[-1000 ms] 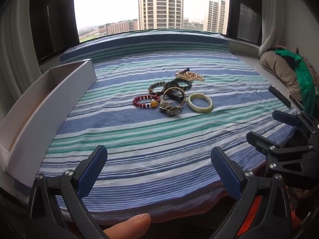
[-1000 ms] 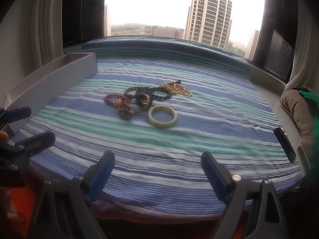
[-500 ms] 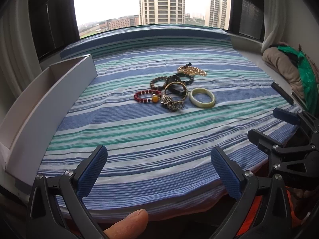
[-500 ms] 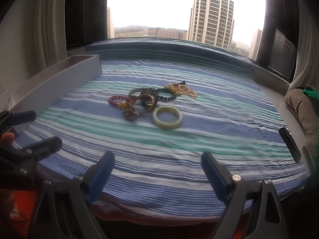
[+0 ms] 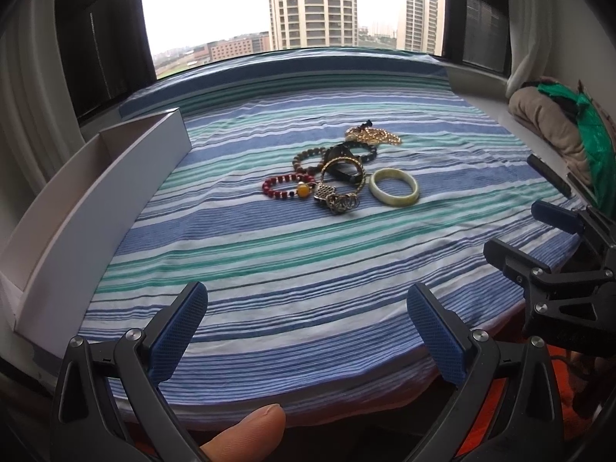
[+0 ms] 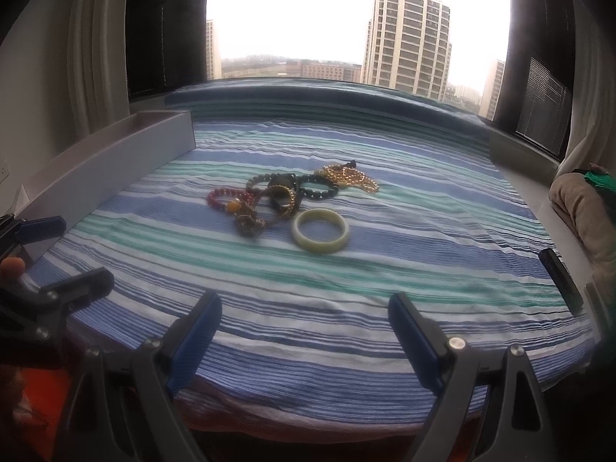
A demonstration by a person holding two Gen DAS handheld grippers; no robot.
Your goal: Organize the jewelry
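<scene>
A pile of jewelry lies mid-cloth: a pale green bangle [image 5: 393, 191] [image 6: 320, 230], a red bead bracelet [image 5: 288, 187] [image 6: 228, 198], a gold chain [image 5: 372, 135] [image 6: 347, 178], dark bead bracelets [image 5: 308, 157] [image 6: 308, 185] and metal rings [image 5: 338, 201]. A long white box [image 5: 96, 208] [image 6: 111, 169] stands open on the left. My left gripper [image 5: 306, 331] is open and empty, near the cloth's front edge. My right gripper [image 6: 306, 333] is open and empty, also at the front edge, to the right of the left one.
The blue, green and white striped cloth [image 5: 308, 269] covers a window-side platform. A black flat object [image 6: 560, 279] lies at the cloth's right edge. A beige and green bundle [image 5: 558, 131] sits far right. Curtains flank the window.
Both grippers have moved slightly forward and tilted up; the jewelry pile appears a little nearer in the right view. Nothing was grasped.
</scene>
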